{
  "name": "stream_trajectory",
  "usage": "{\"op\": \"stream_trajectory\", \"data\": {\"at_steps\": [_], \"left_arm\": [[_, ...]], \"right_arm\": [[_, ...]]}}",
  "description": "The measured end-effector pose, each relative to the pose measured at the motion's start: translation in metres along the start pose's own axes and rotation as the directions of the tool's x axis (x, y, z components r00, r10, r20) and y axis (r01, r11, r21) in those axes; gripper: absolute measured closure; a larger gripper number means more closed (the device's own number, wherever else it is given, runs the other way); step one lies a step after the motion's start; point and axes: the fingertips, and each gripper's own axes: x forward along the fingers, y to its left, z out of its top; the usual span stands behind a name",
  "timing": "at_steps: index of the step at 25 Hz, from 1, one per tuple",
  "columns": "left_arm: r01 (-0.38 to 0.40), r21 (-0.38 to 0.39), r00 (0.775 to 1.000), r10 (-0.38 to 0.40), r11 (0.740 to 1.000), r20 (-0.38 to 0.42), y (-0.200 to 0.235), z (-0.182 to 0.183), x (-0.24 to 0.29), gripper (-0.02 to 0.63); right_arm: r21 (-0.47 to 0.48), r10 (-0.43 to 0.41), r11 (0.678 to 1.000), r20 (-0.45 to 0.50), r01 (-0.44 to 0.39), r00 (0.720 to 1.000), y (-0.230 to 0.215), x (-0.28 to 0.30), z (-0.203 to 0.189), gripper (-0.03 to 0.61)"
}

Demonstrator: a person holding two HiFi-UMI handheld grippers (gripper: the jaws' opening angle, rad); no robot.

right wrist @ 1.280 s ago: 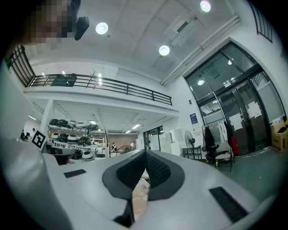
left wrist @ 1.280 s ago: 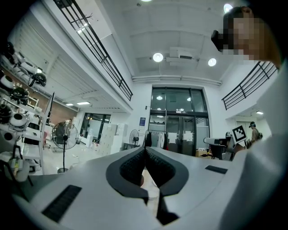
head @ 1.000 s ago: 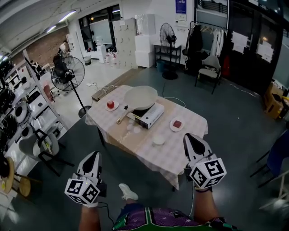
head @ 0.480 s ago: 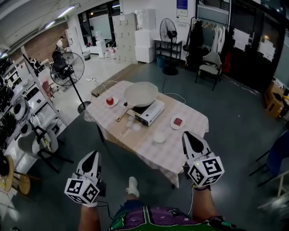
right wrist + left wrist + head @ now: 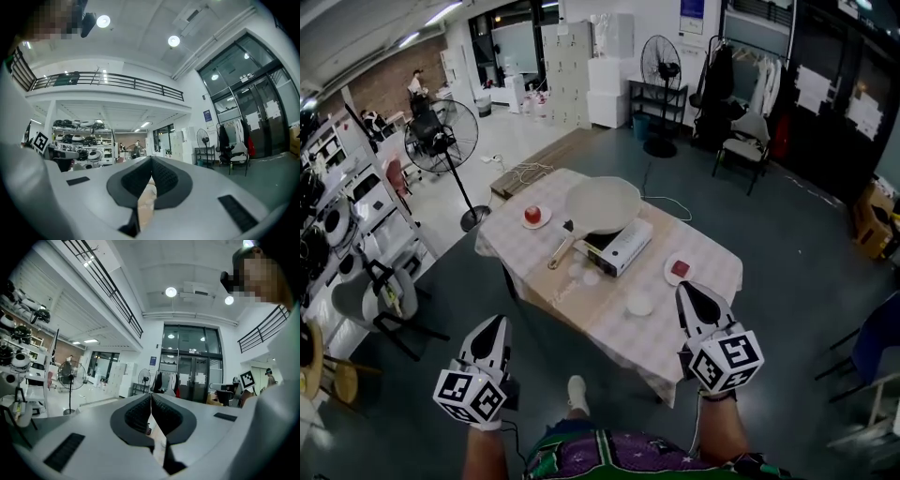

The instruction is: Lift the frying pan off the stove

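The left tongs hang at seven o'clock in the head view, over the dark floor and well apart from the tabletop. In the left gripper view their ribbed pads meet along one thin line, with nothing between them. The right tongs sit at five o'clock, their tip in line with the near right edge of the tabletop and touching nothing that shows. In the right gripper view their pads are likewise pressed together and empty.

On the checked tabletop, from the left, a small plate at the pan's nine o'clock carries one round red thing. The frying pan is pale, with nothing showing inside it. It rests on the stove, which shows from under it at five o'clock, and its wooden handle points to seven o'clock. Two small pale discs lie at the stove's seven o'clock, too small to identify. A small white dish stands at the stove's five o'clock; whether anything is in it I cannot tell. A second plate at the stove's four o'clock holds a dark red piece.
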Motion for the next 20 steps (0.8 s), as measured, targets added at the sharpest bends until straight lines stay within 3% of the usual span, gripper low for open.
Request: {"op": "stream_trajectory", "data": {"at_steps": [3, 10, 20], "left_arm": [[0.021, -0.013, 1.000, -0.021, 1.000, -0.014, 0.022, 0.007, 0.041, 0.591], [0.094, 0.045, 0.993, -0.090, 0.995, -0.071, 0.089, 0.033, 0.143, 0.591], [0.175, 0.015, 0.980, -0.172, 0.985, -0.097, 0.171, 0.040, 0.249, 0.589]], "right_arm": [[-0.013, -0.012, 1.000, -0.009, 0.012, 1.000, -0.010, 0.039, 0.012, 0.571], [-0.042, -0.062, 0.997, 0.009, 0.063, 0.998, -0.019, 0.144, 0.045, 0.571], [-0.071, -0.112, 0.991, 0.010, 0.113, 0.994, -0.021, 0.254, 0.045, 0.571]]}}
